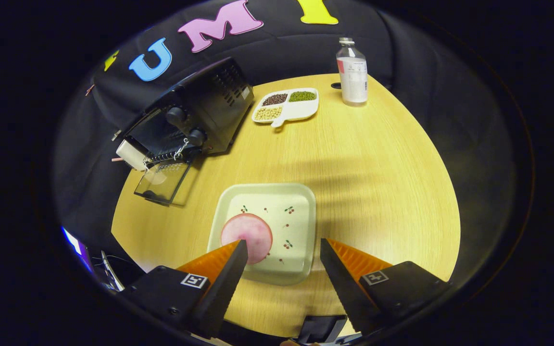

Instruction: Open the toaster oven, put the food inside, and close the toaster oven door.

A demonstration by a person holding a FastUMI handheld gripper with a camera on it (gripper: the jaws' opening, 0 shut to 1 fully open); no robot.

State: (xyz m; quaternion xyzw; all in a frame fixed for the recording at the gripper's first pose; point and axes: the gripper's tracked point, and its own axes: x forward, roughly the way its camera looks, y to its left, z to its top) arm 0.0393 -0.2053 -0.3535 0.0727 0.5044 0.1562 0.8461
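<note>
Tongs (284, 250) hang wide apart over a square plate (301, 202), gripping nothing. Ham (250, 230), a pink round slice, lies on the plate's near side, one finger's tip above its edge. Beyond the plate stands the oven (195, 110) on the worktop (378, 168), its glass door (164, 180) dropped open. Farther from the plate sit a divided dish (306, 111) of beans and a bottle (352, 72).

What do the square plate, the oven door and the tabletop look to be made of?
Square plate, just ahead of the open gripper: glossy glazed ceramic or melamine, unclear which; smooth cream surface with printed cherries. Toaster oven door: clear glass, the table showing through, in a dark frame. Table: light wood or wood-look laminate, visible grain lines, satin sheen.
</note>
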